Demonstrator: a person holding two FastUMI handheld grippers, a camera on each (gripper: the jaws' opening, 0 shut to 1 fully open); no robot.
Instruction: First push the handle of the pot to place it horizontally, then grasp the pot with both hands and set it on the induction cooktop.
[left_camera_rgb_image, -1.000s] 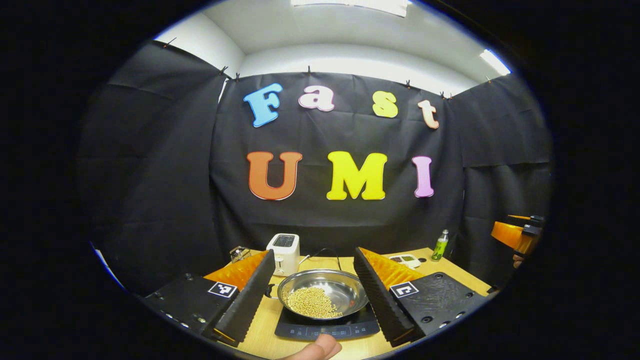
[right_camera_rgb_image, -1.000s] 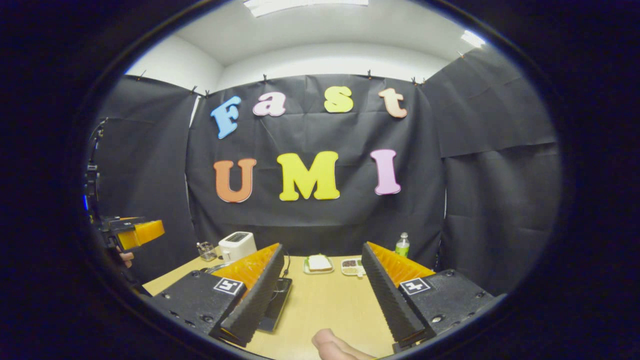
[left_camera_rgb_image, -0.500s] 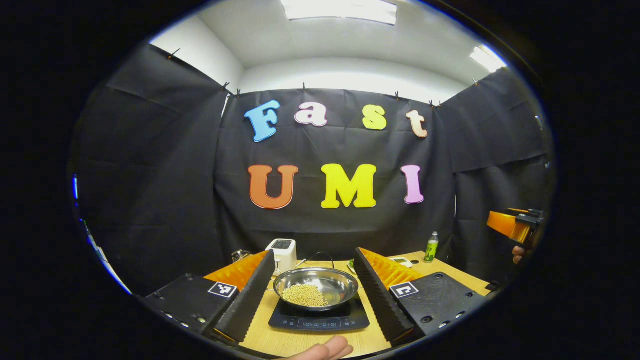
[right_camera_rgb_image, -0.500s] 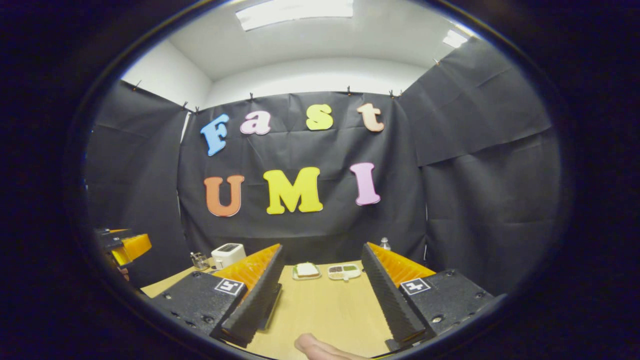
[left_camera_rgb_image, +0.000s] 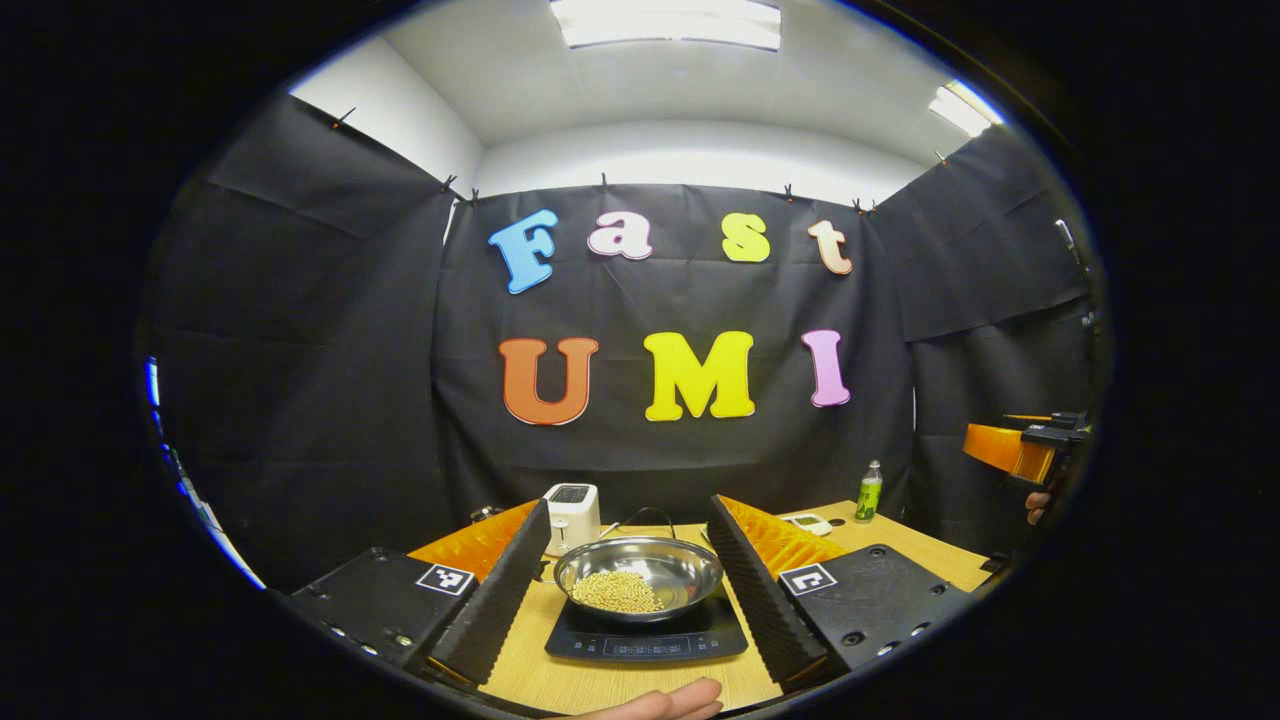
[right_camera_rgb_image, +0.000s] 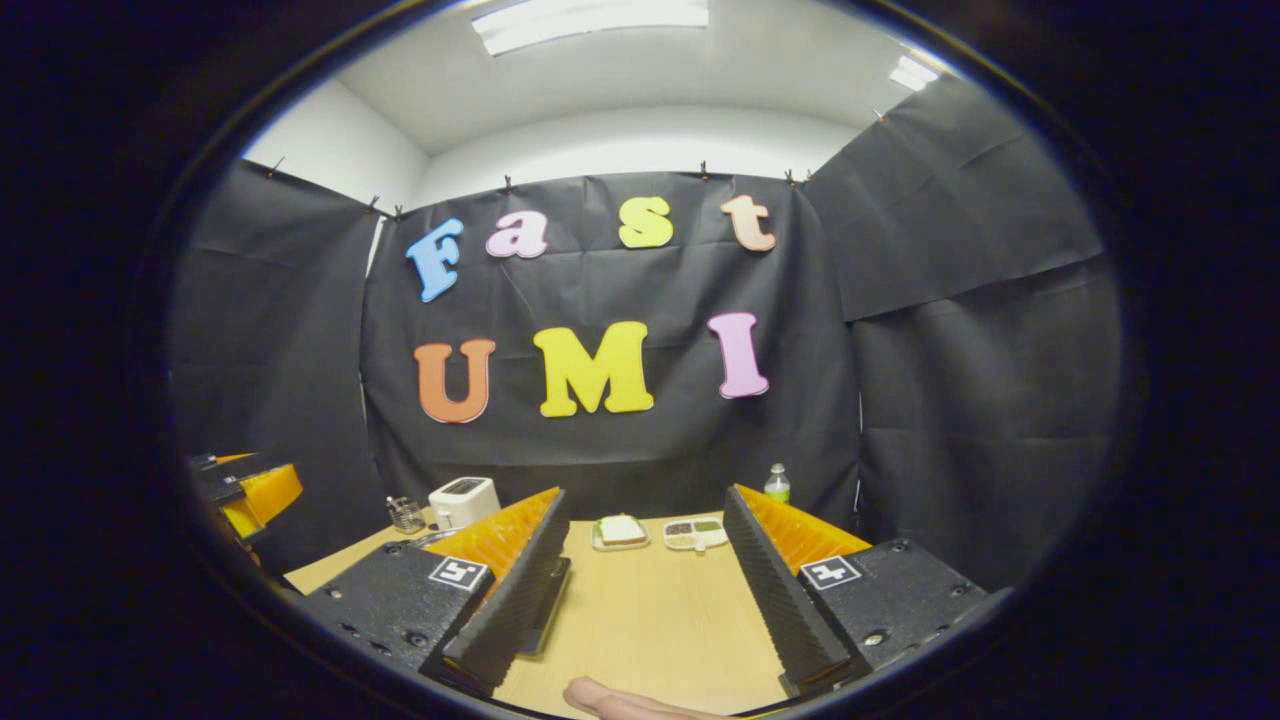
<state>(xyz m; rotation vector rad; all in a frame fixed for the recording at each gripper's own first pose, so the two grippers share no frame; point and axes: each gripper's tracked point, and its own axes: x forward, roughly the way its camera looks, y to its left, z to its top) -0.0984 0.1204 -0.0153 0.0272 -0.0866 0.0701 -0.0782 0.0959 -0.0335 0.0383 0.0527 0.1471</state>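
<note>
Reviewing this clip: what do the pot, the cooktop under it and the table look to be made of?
Pot: looks like polished steel, with a mirror-like rim and bright reflections. Induction cooktop: a dark, smooth slab, probably glass on top, with a faint sheen and printed controls. Table: a light wood-grain surface; whether solid wood or laminate cannot be told.

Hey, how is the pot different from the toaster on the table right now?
The pot is a wide, shallow, shiny metal bowl shape; the toaster is a tall white box. The pot sits on the induction cooktop, while the toaster stands behind it on the table. The pot is open and holds pale beans; nothing shows in the toaster's top. Both stand upright, with neither gripper touching them.
</note>
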